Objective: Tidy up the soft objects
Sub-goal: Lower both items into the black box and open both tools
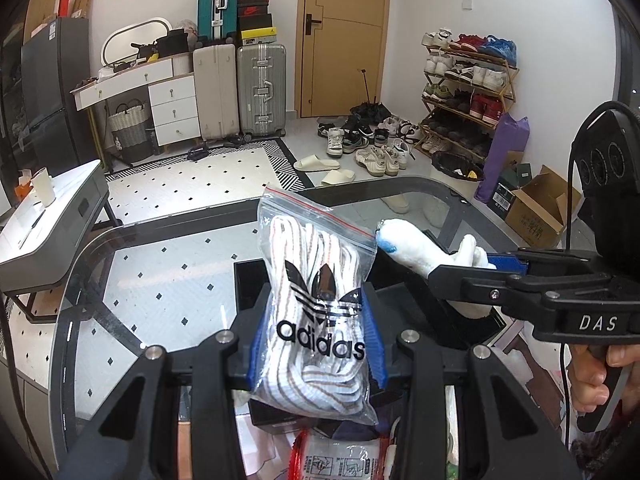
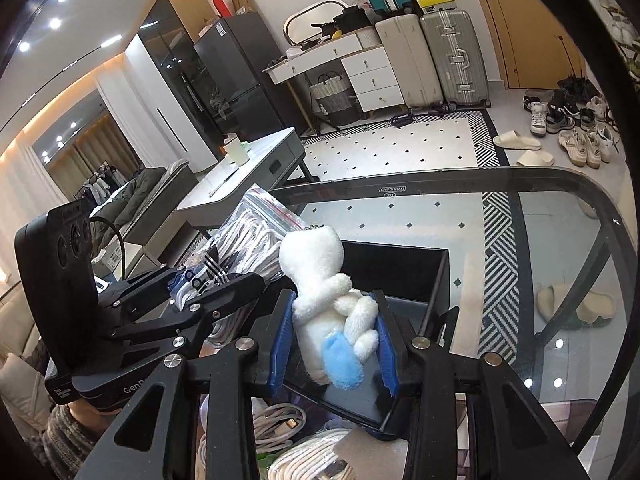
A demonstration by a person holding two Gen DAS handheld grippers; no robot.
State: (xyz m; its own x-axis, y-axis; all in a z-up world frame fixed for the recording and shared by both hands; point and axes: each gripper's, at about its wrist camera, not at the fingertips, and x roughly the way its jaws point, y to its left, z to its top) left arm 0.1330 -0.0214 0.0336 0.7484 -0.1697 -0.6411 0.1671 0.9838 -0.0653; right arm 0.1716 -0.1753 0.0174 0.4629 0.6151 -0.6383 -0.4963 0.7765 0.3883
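Between the left gripper's [image 1: 316, 320] fingers sat a slippery bag of laces [image 1: 320, 308], squeezed around its middle. Beside it, the right gripper's [image 2: 334, 336] fingers pinched a light, squashy plush toy [image 2: 324, 304] above the black box [image 2: 400, 268].

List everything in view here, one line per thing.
bag of laces: 1, clear with white laces, held over the black box
plush toy: 1, white with blue, held over the black box
black box: 1, open, on the glass table
glass table: 1, dark-rimmed, under the box
suitcases: 3, teal, beige, silver, by the far wall
shoe rack: 1, wooden, right of the door
left hand-held gripper: 1, black, blue pads, shut on the bag
right hand-held gripper: 1, black, blue pads, shut on the toy
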